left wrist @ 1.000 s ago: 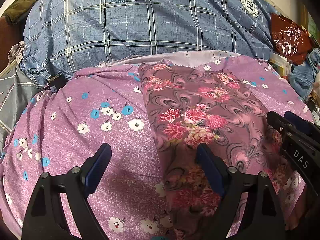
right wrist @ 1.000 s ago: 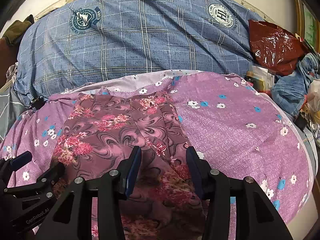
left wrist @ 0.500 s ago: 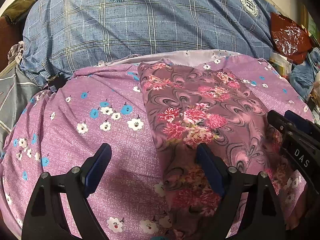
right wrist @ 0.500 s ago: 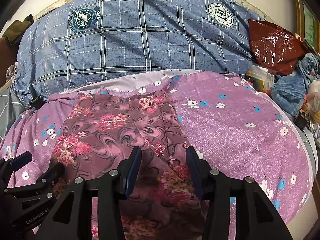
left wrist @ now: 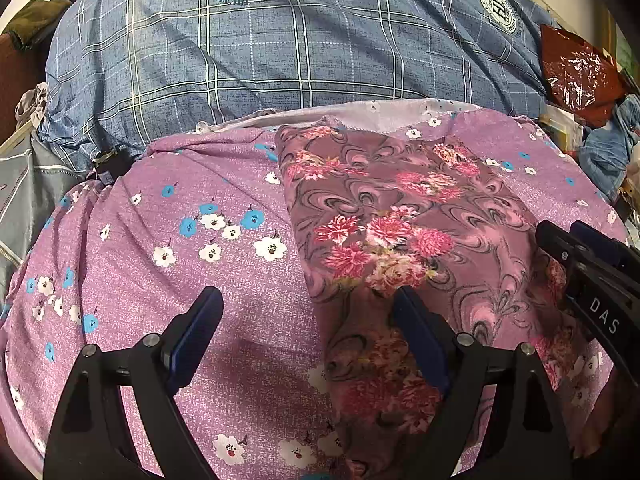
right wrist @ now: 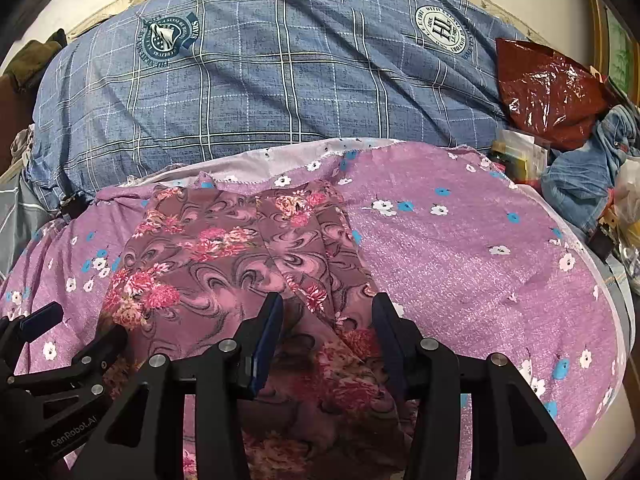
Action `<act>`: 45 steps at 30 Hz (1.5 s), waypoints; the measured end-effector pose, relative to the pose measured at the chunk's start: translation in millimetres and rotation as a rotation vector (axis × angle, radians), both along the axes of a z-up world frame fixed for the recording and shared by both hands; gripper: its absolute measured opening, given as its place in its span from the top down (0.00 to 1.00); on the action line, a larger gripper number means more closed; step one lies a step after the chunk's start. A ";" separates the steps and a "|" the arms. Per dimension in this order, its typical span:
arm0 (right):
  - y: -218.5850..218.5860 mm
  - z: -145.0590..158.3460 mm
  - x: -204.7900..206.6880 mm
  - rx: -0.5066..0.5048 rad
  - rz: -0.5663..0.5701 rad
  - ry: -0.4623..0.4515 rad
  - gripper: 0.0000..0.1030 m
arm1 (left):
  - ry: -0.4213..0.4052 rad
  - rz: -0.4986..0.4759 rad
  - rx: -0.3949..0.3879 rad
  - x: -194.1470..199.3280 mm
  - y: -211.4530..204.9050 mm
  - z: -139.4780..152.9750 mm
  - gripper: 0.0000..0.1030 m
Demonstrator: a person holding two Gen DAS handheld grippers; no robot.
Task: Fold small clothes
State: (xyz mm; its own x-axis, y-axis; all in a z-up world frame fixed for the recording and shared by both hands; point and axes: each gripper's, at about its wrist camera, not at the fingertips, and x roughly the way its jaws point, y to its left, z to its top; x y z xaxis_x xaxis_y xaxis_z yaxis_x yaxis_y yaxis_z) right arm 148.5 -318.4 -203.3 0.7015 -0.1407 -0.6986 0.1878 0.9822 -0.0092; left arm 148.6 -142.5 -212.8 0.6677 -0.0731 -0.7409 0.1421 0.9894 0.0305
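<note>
A mauve garment with pink flowers and swirls [left wrist: 400, 216] lies spread on a purple floral sheet [left wrist: 180, 240]; it also shows in the right wrist view [right wrist: 224, 256]. My left gripper [left wrist: 308, 312] is open, straddling the garment's left edge near its front end, holding nothing. My right gripper [right wrist: 326, 312] is open over the garment's right front part, its jaws either side of a fold, empty. Each gripper shows at the side of the other's view.
A large blue checked pillow [right wrist: 280, 80] lies behind the sheet. A red plastic bag [right wrist: 552, 84] and blue denim clothes [right wrist: 588, 168] are piled at the right. Grey fabric [left wrist: 24, 200] lies at the left.
</note>
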 end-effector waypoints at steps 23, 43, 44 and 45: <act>-32.0 -27.8 39.8 0.258 0.009 0.174 0.45 | 0.177 0.031 -0.194 41.8 38.8 -17.3 0.12; -138.3 -57.7 78.0 0.811 0.098 0.218 0.36 | 0.331 -0.152 -0.603 78.1 64.8 -21.2 0.15; -139.0 -62.4 80.1 0.824 0.102 0.233 0.36 | 0.336 -0.146 -0.618 81.0 66.3 -23.0 0.18; -139.4 -66.0 82.3 0.840 0.109 0.239 0.36 | 0.343 -0.148 -0.634 82.5 66.6 -25.5 0.22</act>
State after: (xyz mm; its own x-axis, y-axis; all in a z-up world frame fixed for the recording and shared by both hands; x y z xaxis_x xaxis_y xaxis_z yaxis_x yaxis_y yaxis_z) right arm 230.8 -457.8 -269.3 0.5027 0.5452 -0.6709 0.1777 0.6943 0.6974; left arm 231.1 -75.8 -238.3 0.3556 -0.6279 -0.6923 0.1741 0.7722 -0.6110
